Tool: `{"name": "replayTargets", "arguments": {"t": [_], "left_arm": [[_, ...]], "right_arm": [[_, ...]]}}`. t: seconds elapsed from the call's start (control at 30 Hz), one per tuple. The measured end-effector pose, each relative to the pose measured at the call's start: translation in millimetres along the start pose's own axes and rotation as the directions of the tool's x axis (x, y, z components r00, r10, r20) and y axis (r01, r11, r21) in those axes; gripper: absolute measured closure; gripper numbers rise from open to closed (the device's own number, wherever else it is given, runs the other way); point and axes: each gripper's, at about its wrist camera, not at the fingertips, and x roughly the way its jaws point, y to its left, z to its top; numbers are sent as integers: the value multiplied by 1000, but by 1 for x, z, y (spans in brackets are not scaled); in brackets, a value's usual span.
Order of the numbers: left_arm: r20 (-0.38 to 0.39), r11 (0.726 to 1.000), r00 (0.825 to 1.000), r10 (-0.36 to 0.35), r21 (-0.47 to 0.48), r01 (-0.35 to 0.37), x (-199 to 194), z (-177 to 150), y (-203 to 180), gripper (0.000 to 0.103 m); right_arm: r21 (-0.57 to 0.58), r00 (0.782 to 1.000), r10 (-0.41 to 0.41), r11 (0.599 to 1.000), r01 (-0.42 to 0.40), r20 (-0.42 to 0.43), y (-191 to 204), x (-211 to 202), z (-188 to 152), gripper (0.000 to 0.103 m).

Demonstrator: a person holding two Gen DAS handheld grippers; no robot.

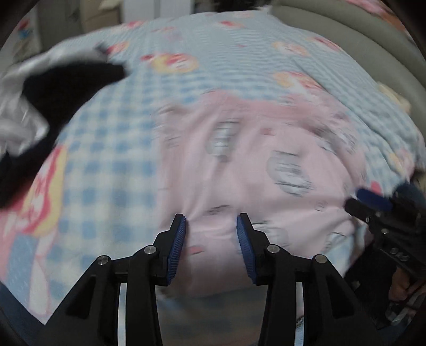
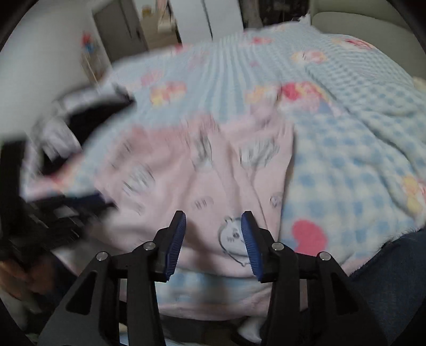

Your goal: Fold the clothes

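A pink garment [image 1: 255, 170] with grey cartoon prints lies spread on a blue checked blanket [image 1: 111, 149]; it also shows in the right wrist view [image 2: 207, 181]. My left gripper [image 1: 211, 221] is open, just above the garment's near edge, holding nothing. My right gripper [image 2: 213, 218] is open over the garment's near right part, holding nothing. The right gripper shows at the right edge of the left wrist view [image 1: 383, 215]. The left gripper shows blurred at the left of the right wrist view [image 2: 53, 218]. Both views are motion-blurred.
A pile of black and white clothes [image 1: 40, 101] lies at the bed's far left, also in the right wrist view [image 2: 72, 125]. The checked blanket [image 2: 346, 159] has cartoon prints. A grey headboard [image 1: 359, 42] curves at the back right. Cabinets [image 2: 186, 21] stand beyond the bed.
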Motion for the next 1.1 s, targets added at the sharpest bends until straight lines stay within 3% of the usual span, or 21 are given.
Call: {"name": "replayTargets", "arguments": {"t": [0.03,0.07,0.1,0.17,0.27,0.37,0.43,0.5,0.6,0.67,0.7,0.73,0.8,0.87,1.0,1.1], "left_arm": [[9,999,1000,4,-45,-3,-2,0,12,61],[17,996,1000,7,-90,-6,-4,0,23,61],[26,991,1000,12,-135,-8,-6,0,35,64],[85,980,995,-49,-186,64,-16,1,44,65],[179,984,973,-148,-75,163,-34,1,17,63],[144,971,962,-233,81,223,-29,-4,-25,62],[67,973,981,-180,158,167,-10,-9,-47,62],[25,974,991,-130,188,123,3,-12,-55,60],[41,988,991,-126,97,121,0,-4,-34,60],[63,999,997,-32,26,30,-3,-1,-13,62],[59,1000,998,-15,-19,16,-3,-2,-1,62],[55,996,998,-41,-74,45,-3,-1,10,62],[87,985,991,-99,-134,110,-8,1,22,62],[133,982,983,-127,-124,144,-15,5,19,62],[127,991,989,-80,-97,93,-8,14,16,59],[124,996,991,-44,-76,54,-3,20,14,58]], "right_arm": [[15,1000,-24,1000,24,-8,-5,2,0,69],[44,999,-37,998,38,-6,-13,0,0,82],[73,999,-51,996,51,-5,-21,-1,0,88],[158,995,-94,983,89,24,-39,-11,0,75],[226,996,-22,974,1,90,-51,-26,0,71],[166,989,32,985,-56,145,-36,-35,1,66],[66,986,68,995,-79,152,-14,-35,1,63],[-13,995,36,999,-35,92,3,-21,-1,58],[-19,999,-36,999,36,6,1,-1,-4,62],[37,996,-85,996,85,15,-13,-6,-2,67],[67,993,-112,992,110,23,-20,-10,-1,64],[101,991,-130,987,127,25,-28,-12,-1,62],[166,996,-83,983,78,23,-40,-12,-1,62],[192,997,-45,981,34,55,-43,-18,0,62],[113,988,20,993,-37,155,-31,-33,22,58],[-16,989,58,998,-56,138,-7,-18,49,52]]}}
